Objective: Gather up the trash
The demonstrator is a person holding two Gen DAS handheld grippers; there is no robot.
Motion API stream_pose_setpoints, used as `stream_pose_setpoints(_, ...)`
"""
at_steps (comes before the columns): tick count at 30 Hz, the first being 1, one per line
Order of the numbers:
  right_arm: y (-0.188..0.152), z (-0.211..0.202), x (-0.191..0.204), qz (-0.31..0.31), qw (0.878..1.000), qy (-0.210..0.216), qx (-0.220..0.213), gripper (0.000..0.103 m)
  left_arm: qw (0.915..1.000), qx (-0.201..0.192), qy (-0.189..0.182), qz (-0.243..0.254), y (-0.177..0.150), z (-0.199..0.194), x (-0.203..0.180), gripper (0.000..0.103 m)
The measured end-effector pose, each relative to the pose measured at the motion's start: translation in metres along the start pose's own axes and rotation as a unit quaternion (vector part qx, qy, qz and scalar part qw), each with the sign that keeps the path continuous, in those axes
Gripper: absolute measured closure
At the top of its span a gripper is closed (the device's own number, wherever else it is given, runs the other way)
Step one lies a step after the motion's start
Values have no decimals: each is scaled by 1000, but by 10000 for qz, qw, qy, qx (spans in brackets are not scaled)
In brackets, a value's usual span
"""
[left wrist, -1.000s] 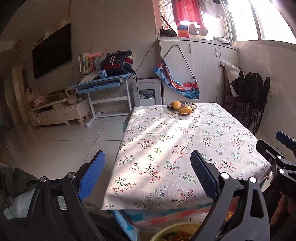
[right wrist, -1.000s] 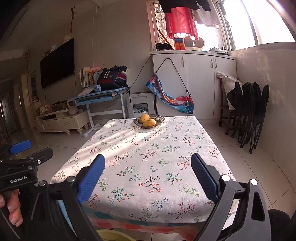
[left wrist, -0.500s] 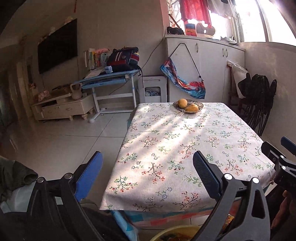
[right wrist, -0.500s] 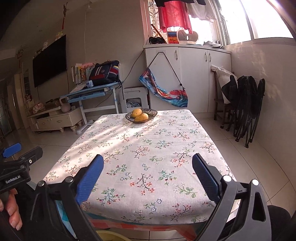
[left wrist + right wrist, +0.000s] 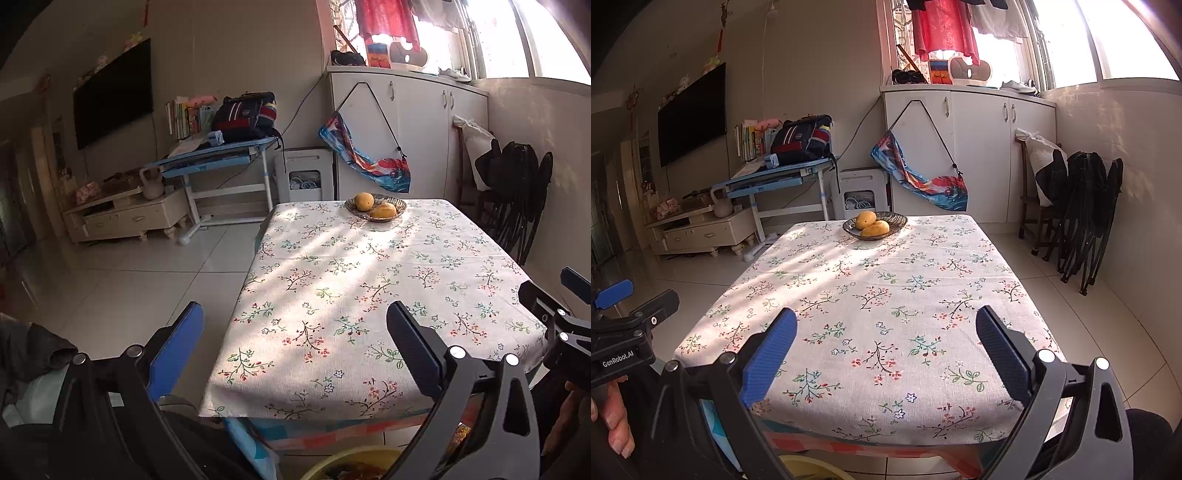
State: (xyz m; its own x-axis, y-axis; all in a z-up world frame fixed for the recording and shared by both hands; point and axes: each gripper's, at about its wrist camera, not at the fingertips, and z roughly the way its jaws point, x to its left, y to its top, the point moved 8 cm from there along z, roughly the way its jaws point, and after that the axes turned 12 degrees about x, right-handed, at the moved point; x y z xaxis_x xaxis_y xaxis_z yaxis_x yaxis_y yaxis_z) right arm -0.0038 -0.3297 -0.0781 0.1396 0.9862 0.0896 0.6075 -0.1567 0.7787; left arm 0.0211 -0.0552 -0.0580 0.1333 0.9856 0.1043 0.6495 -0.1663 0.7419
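Note:
My left gripper (image 5: 295, 332) is open and empty, held above the near left corner of a table with a floral cloth (image 5: 369, 288). My right gripper (image 5: 886, 332) is open and empty above the near edge of the same table (image 5: 886, 295). A yellow bin (image 5: 351, 463) with colourful scraps in it stands on the floor under the table's near edge; its rim also shows in the right wrist view (image 5: 809, 467). No loose trash shows on the tabletop.
A dark bowl with two mangoes (image 5: 375, 208) sits at the table's far end, also in the right wrist view (image 5: 873, 225). Folded black chairs (image 5: 1086, 206) lean at the right wall. A blue desk (image 5: 214, 158), a low TV cabinet (image 5: 125, 218) and white cupboards (image 5: 406, 129) line the far side.
Both grippers have risen and tilted slightly, so the table sits lower in view. Both stay open and empty.

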Motion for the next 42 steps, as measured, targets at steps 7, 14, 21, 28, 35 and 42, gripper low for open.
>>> stream_pose_setpoints(7,0,0,0,-1,10000,-3,1,9,10000,36,25,-22,0,0,1,7)
stream_pose_setpoints(14,-3,1,3,-30,10000,-4,18,9,10000,28,53,-7,-1,1,1,7)
stream_pose_setpoints(21,-4,2,3,-32,10000,0,29,9,10000,18,97,4,0,0,2,7)
stream_pose_setpoints(28,-6,3,4,-27,10000,4,49,9,9999,14,126,19,0,-1,2,7)
stream_pose_setpoints(35,-7,3,4,-32,10000,8,60,9,9999,11,152,41,0,-1,2,7)
stream_pose_setpoints(42,-8,6,5,-41,10000,11,87,9,9999,-10,133,67,0,0,2,7)
